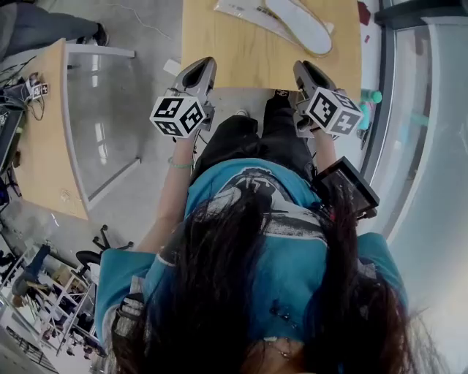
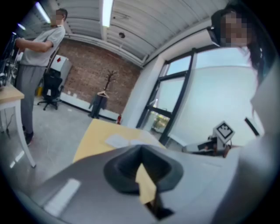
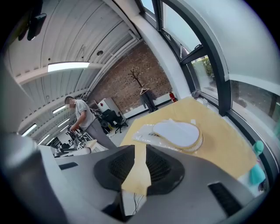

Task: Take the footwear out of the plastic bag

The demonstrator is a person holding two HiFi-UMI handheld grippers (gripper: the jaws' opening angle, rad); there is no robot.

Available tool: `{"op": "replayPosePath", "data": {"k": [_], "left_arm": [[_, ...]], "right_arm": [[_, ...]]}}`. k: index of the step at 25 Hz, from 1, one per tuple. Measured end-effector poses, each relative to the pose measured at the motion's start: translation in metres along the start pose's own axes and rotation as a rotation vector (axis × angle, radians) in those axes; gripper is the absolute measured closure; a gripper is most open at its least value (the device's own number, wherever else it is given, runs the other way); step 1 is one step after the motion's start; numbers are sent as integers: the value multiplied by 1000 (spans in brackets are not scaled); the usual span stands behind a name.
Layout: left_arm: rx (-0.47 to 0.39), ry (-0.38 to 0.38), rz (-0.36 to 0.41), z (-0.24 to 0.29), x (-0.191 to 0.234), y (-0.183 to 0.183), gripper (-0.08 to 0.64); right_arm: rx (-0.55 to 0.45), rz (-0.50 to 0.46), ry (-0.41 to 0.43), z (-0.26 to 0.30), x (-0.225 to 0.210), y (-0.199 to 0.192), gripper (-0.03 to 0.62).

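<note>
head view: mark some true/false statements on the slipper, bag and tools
The slipper lies on the table. True.
The left tool holds the bag. False: it is shut on nothing; the bag lies on the table.
The right tool is empty, jaws slightly apart. True.
Both tools hover over the slipper. False: they are at the table's near edge.

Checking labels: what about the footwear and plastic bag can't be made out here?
- Head view: footwear and plastic bag are cut off by the top edge.
- Left gripper view: both blur into a pale patch on the table.
- Every view: too small to tell whether the bag holds anything.
</note>
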State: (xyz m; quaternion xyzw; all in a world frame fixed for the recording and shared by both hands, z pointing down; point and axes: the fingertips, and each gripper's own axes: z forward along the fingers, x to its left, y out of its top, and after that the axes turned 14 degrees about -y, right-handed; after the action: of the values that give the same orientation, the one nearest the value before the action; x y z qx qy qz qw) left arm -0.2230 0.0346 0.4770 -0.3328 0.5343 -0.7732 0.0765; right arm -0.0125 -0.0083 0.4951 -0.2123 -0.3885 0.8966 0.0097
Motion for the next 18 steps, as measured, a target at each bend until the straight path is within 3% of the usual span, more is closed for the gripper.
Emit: {"op": "replayPosePath", "data": {"k": [6,12,18], "left_arm": [[30,-140,-47,-34,-18,-22,560],[77,-253,-80,-41,-61,-59,560],[110,-312,-112,-54,-110,-88,560]], "right_arm": [[52,92,-8,-37,42,-68,525],[97,171,-24,-74,38,-112,534],[135,278,7,-113,31,-149,539]]}}
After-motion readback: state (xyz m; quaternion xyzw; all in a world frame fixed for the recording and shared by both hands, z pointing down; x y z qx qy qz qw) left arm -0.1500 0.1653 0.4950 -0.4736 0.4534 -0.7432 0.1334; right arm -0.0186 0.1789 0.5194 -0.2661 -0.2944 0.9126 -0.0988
